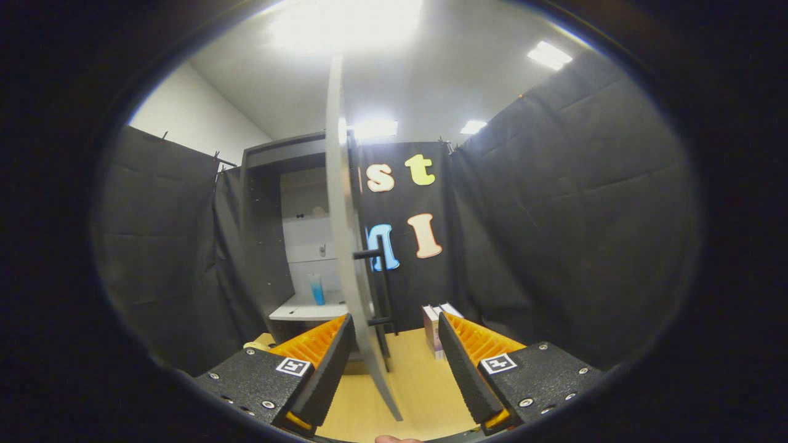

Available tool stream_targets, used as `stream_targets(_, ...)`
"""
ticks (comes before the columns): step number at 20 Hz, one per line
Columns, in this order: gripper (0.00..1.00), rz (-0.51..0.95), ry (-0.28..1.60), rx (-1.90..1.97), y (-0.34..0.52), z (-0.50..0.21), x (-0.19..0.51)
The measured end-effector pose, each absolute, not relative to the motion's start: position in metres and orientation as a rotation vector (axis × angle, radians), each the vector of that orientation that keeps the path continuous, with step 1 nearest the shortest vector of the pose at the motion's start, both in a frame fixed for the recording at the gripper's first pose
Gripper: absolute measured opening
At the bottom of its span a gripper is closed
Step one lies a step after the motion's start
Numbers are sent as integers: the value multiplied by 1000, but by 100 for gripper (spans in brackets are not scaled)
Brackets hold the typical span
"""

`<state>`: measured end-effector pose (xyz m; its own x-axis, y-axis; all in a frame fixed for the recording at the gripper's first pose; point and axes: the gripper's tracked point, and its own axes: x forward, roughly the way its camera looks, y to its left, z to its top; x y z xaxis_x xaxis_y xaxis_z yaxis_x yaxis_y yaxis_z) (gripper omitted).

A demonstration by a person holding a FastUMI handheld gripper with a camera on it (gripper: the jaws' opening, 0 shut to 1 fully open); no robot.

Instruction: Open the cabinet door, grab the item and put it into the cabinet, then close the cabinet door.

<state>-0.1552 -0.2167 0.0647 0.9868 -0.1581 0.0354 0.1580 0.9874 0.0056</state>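
The cabinet (265,203) stands ahead on the left, dark grey with a pale inside. Its door (345,234) is swung open and I see it edge-on, running between my fingers. A black bar handle (381,280) sits on the door's right face. Inside, on the white shelf (301,311), stands a small blue bottle (317,289). A small white and purple box (434,329) stands on the wooden table just beyond my right finger. My gripper (395,335) is open, its fingers on either side of the door's edge without pressing on it.
The wooden table (412,381) stretches ahead under the door. Black cloth walls close the booth on the left, back and right. A yellowish object (255,346) peeks out beside my left finger. A fingertip (394,439) shows below the gripper.
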Motion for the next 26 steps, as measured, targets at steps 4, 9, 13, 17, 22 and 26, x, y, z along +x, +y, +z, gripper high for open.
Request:
stream_targets(4,85,-142,-15,45,-243,72,-125)
stream_targets(9,85,-85,46,85,-248,59,-90)
stream_targets(13,85,-49,50,63,-247,58,-83)
stream_targets(17,85,-9,34,-23,-240,61,-83)
stream_targets(22,84,72,60,23,-204,56,-84)
stream_targets(26,84,111,62,15,-172,54,-81)
